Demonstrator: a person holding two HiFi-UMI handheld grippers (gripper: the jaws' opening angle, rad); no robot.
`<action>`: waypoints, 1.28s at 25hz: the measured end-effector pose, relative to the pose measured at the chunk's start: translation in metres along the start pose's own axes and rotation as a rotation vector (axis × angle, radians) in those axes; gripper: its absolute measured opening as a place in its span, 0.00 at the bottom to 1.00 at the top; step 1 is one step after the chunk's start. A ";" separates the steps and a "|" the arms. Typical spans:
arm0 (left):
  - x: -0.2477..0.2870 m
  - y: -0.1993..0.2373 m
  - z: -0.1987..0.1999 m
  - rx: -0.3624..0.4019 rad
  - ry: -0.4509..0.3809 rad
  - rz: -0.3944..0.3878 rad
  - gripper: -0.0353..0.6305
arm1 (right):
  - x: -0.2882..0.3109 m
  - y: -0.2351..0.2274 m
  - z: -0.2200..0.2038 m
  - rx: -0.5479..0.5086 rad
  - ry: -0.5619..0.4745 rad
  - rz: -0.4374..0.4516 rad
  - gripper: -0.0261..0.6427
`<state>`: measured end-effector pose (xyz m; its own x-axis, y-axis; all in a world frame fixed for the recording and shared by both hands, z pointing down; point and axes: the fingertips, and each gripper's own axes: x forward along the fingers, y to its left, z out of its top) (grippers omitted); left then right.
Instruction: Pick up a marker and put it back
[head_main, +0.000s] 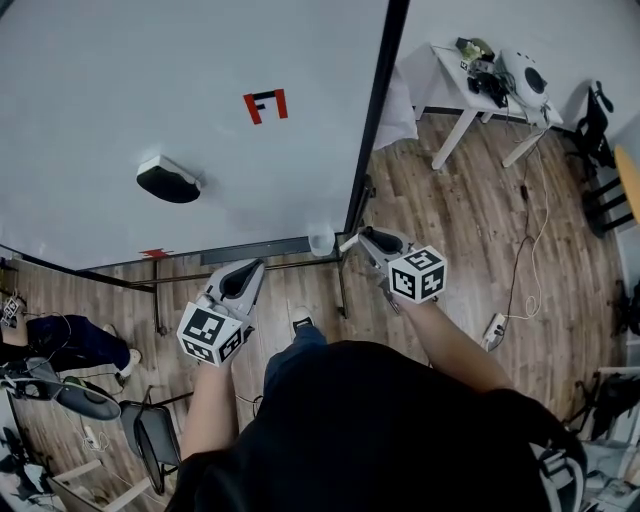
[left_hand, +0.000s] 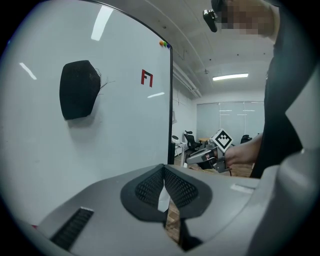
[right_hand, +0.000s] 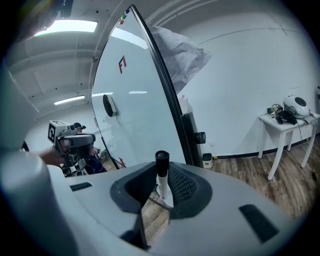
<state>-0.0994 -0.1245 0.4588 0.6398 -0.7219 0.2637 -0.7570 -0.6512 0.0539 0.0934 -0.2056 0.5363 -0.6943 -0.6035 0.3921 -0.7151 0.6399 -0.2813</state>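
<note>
The marker stands straight up, black cap on top. The jaws of the right gripper are squeezed on its white body. It is up in the air by the whiteboard's dark edge. A small cup sits at 9 o'clock from that gripper. The left gripper has its jaws pressed together with nothing in them. A black eraser sticks on the board at 11 o'clock from it.

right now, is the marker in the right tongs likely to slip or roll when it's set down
The marker looks stiff: it stands straight in the right tongs with no bend. Its smooth round barrel could slip if the grip eases, and would likely roll once laid flat. Being slim, it's probably light.
</note>
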 end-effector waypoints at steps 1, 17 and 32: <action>0.000 -0.001 0.000 0.000 -0.001 0.001 0.07 | -0.002 0.000 -0.001 -0.001 0.001 -0.002 0.13; -0.002 -0.002 -0.002 -0.007 0.000 0.009 0.07 | 0.001 -0.001 0.001 -0.007 0.004 0.007 0.13; -0.004 0.036 -0.016 -0.038 0.026 0.028 0.07 | 0.071 0.005 -0.011 -0.050 0.067 0.035 0.13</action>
<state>-0.1308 -0.1412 0.4749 0.6148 -0.7332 0.2905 -0.7795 -0.6209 0.0824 0.0421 -0.2398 0.5727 -0.7108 -0.5483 0.4406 -0.6842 0.6842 -0.2524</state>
